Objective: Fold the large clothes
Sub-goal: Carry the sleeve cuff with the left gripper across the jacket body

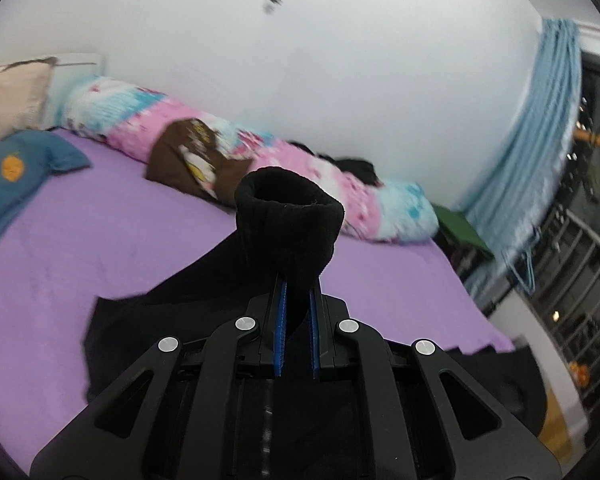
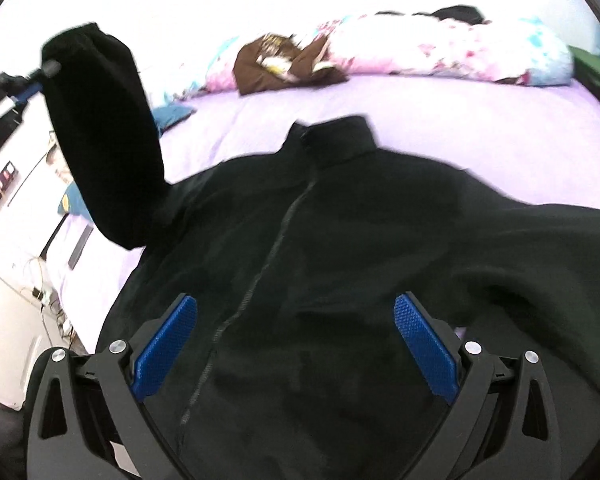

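On purple bedsheet (image 1: 80,240), black jacket (image 2: 340,240) beneath white wall (image 1: 340,60).

Bed clutter, as we see it.
We've got a purple sheet (image 1: 100,248) with a long pink-and-blue floral bolster (image 1: 260,148) along the white wall (image 1: 340,60), a brown printed garment (image 1: 192,160) lying against it, a blue pillow with orange prints (image 1: 16,176) at left, and a light blue curtain (image 1: 540,128) plus a green item (image 1: 464,228) at right.

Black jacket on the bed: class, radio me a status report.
Left gripper shut on sleeve. Right gripper open, empty, above black jacket. Nothing blocking.
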`<act>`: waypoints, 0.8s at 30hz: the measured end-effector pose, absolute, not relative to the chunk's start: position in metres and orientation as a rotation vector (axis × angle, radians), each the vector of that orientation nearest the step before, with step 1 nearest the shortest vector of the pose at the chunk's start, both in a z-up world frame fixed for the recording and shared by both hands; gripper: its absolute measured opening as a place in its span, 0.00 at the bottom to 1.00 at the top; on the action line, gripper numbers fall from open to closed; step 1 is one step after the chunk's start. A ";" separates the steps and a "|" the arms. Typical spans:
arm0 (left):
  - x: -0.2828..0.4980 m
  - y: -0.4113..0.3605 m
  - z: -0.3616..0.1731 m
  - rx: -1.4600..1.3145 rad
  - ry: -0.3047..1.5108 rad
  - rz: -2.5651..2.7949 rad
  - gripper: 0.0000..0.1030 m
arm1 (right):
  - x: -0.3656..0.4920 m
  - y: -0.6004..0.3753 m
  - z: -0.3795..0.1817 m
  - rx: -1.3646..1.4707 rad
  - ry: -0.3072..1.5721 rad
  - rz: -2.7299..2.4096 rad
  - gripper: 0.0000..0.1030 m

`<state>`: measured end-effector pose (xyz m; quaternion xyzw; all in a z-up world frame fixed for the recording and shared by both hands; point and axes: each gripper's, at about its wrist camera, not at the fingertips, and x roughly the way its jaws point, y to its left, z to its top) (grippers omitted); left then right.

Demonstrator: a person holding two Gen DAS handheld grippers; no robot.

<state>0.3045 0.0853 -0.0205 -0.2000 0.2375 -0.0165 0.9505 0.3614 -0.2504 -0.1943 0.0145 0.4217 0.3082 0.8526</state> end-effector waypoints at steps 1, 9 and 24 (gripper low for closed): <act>0.312 0.073 -0.030 -0.402 0.497 -0.042 0.08 | 0.362 -0.261 -0.190 0.030 0.873 0.625 0.95; 0.360 -0.011 -0.113 -0.371 0.649 -0.083 0.08 | 0.367 -0.326 -0.176 0.107 0.827 0.513 0.95; 0.368 -0.119 -0.243 0.117 0.732 -0.107 0.08 | 0.385 -0.359 -0.206 0.145 0.883 0.460 0.95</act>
